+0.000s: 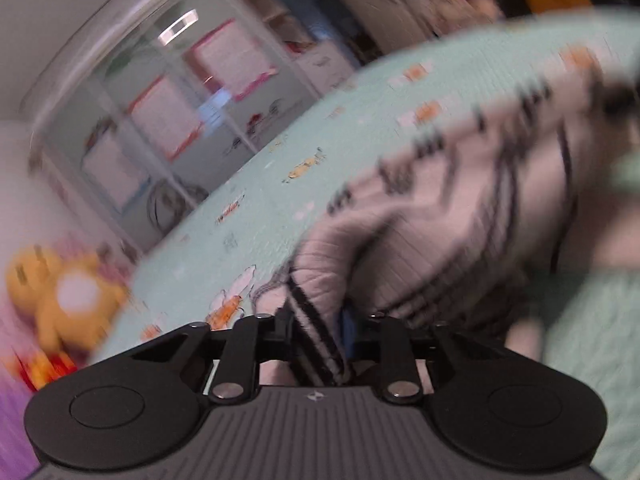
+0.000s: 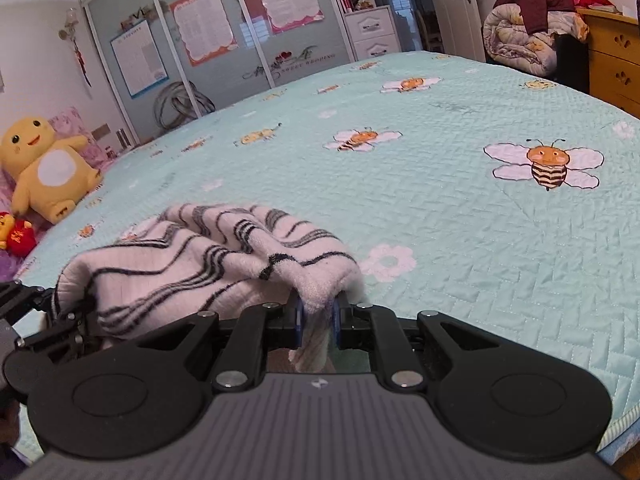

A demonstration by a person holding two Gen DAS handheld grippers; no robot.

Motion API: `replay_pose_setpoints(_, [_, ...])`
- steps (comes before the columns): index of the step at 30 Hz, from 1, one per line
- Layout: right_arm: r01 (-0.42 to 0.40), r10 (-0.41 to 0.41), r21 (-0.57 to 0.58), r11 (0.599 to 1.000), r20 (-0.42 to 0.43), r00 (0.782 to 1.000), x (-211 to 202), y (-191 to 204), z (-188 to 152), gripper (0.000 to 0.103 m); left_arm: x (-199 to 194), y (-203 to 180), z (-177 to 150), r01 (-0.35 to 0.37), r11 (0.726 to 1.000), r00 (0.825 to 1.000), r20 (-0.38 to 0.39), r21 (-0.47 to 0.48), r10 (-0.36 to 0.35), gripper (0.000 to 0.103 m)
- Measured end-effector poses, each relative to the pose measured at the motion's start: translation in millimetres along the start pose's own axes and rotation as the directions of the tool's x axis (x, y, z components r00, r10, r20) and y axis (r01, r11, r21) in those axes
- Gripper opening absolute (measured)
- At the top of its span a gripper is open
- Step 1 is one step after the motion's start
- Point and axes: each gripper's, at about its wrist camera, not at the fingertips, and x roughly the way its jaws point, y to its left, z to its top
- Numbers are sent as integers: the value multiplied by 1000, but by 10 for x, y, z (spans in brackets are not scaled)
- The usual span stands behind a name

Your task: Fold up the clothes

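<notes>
Fabric of the striped garment [image 2: 224, 264] is sitting clamped between the blue pads of the right gripper [image 2: 318, 320], with a bunched pink edge rising above the jaws and a strip hanging below them. The left gripper [image 1: 316, 328] is likewise pinching a striped edge of the same garment, the dark bands running down between its jaws; the left wrist view is heavily motion-blurred, but cloth is filling the gap. In the right wrist view, part of the left gripper's black linkage is showing at the garment's near left corner.

The garment, pale pink with dark wavy stripes, is lying in a loose heap on the bed cover [image 2: 460, 240], with its near edge lifted by both grippers. The cover is mint green, quilted, and printed with bees and white flowers; one white flower is lying just beside the garment, to its right.

Left of the garment, at the edge of the bed, a yellow plush toy [image 2: 44, 168] is sitting upright, with a small red plush toy [image 2: 18, 236] near its foot. Beyond the garment, past the far side of the bed, a mirrored wardrobe [image 2: 200, 52] is carrying several posters. Far right of the garment, a folded quilt pile [image 2: 524, 36] is resting beside a yellow wooden dresser [image 2: 616, 56].
</notes>
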Motion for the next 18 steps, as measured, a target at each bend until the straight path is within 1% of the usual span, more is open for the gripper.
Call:
replay_pose_setpoints(1, [-4, 4, -10, 1000, 13, 1000, -48, 26, 11, 13, -84, 113, 48, -11, 999, 1000, 25, -48, 12, 21])
replay_pose_setpoints(4, [-19, 21, -35, 999, 62, 998, -201, 86, 88, 13, -326, 410, 233, -72, 987, 993, 82, -146, 85, 18])
replay_pose_setpoints(6, [-46, 51, -47, 998, 104, 993, -342, 143, 170, 13, -496, 600, 400, -102, 974, 985, 118, -201, 128, 17])
replay_pose_setpoints(8, [-69, 81, -74, 995, 160, 984, -525, 233, 281, 13, -730, 751, 561, -110, 960, 974, 164, -256, 155, 16])
replay_pose_setpoints(9, [-80, 97, -93, 992, 191, 977, -627, 284, 337, 13, -837, 817, 650, -118, 956, 966, 190, -269, 173, 12])
replay_pose_setpoints(10, [-86, 111, -115, 990, 224, 968, -737, 344, 395, 13, -939, 849, 741, -138, 952, 954, 220, -272, 201, 8])
replay_pose_setpoints(12, [-92, 134, -156, 984, 282, 950, -950, 464, 510, 13, -1159, 933, 893, -166, 945, 931, 271, -283, 245, 8])
replay_pose_setpoints(13, [-104, 150, -164, 981, 299, 943, -1041, 502, 563, 13, -1281, 977, 943, -178, 939, 917, 296, -294, 267, 1])
replay_pose_setpoints(14, [-115, 166, -173, 978, 315, 934, -1132, 540, 616, 13, -1387, 1009, 988, -201, 932, 900, 319, -302, 298, 1])
replay_pose_setpoints(15, [-125, 178, -174, 977, 328, 928, -1210, 565, 656, 13, -1466, 1020, 1027, -244, 920, 875, 340, -306, 345, 1])
replay_pose_setpoints(16, [-136, 190, -177, 975, 336, 922, -1276, 583, 686, 13, -1535, 1036, 1057, -275, 911, 856, 354, -307, 377, 1])
replay_pose_setpoints(17, [-154, 208, -180, 971, 334, 919, -1322, 594, 712, 13, -1564, 1054, 1063, -277, 913, 858, 350, -300, 375, 1])
replay_pose_setpoints(18, [-171, 224, -184, 968, 322, 920, -1336, 607, 721, 13, -1553, 1065, 1052, -263, 920, 874, 333, -291, 355, 1])
